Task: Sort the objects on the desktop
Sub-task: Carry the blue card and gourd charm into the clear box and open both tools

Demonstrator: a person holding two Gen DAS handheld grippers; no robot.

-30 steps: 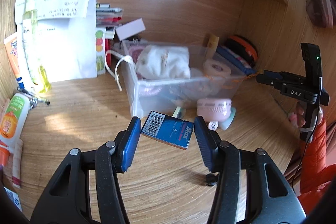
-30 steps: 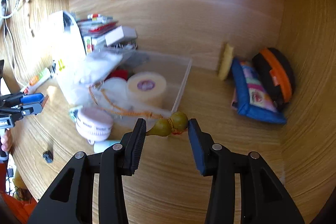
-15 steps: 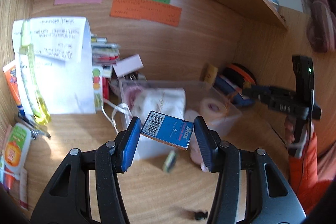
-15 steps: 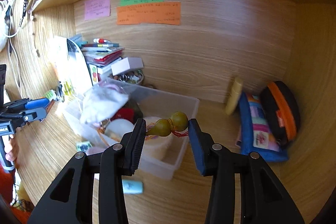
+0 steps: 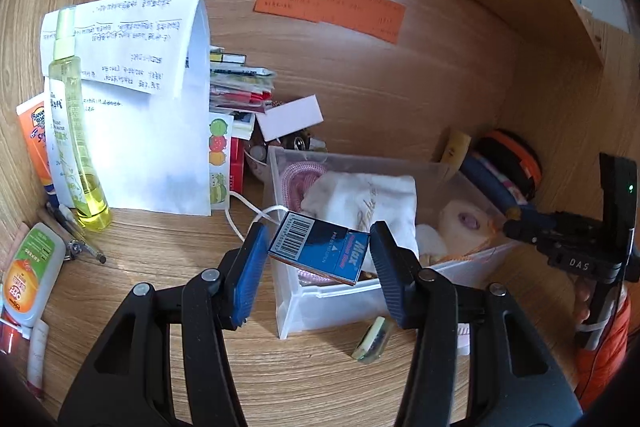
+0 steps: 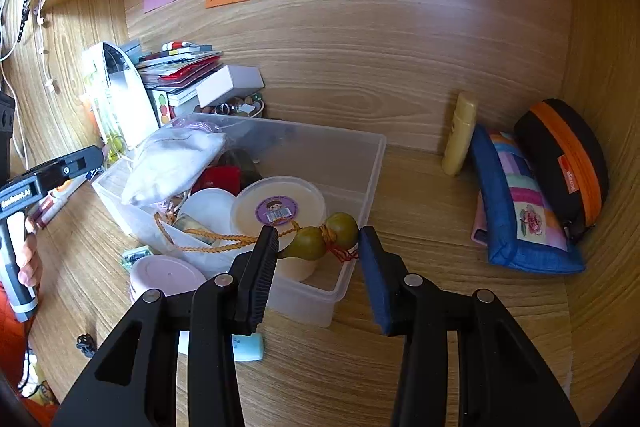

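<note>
Both loads now carried over clear bin (image 5: 360, 301), up from desk level. Left gripper (image 5: 318, 255) clamped on blue box (image 5: 320, 253); right gripper (image 6: 318, 243) clamped on gourd charm (image 6: 320, 241). 2 drops likely next.

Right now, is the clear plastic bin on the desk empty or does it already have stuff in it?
Partly filled. The clear bin holds a white cloth pouch and a round lidded tub, with bare floor along its far side.

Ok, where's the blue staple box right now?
In the left wrist view the blue staple box sits clamped in the left hand-held gripper, held over the near left corner of the clear plastic bin.
</note>
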